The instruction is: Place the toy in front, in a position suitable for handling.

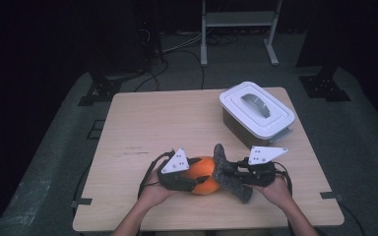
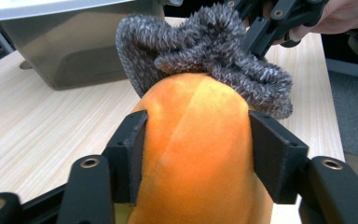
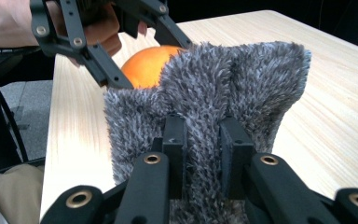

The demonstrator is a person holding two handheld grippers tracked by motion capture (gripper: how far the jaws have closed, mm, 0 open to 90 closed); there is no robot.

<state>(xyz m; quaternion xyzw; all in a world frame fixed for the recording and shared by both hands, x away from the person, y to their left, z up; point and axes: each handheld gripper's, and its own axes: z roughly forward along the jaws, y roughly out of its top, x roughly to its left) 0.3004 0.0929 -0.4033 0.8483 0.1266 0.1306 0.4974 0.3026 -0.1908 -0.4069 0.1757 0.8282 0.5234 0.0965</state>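
High view: near the front edge of the wooden table [image 1: 142,123], the left gripper [image 1: 189,181] clamps an orange plush ball [image 1: 204,179], while the right gripper [image 1: 236,173] pinches a fuzzy grey sock [image 1: 226,174] that lies against the ball's right side. A grey storage box with a white handled lid [image 1: 257,112] stands well apart at the table's far right.

Left gripper view: the two black jaws press on either side of the orange plush ball [image 2: 196,154], holding it firmly. The grey sock [image 2: 205,53] drapes over the ball's far end, touching it, and the right gripper [image 2: 261,32] bites into the sock from the upper right. The storage box [image 2: 84,42] sits behind on the left.

Right gripper view: the jaws are closed on a fold of the grey sock [image 3: 214,98], with the fabric bunched between them. The orange ball [image 3: 149,65] peeks out just behind the sock, with the left gripper [image 3: 121,60] on it
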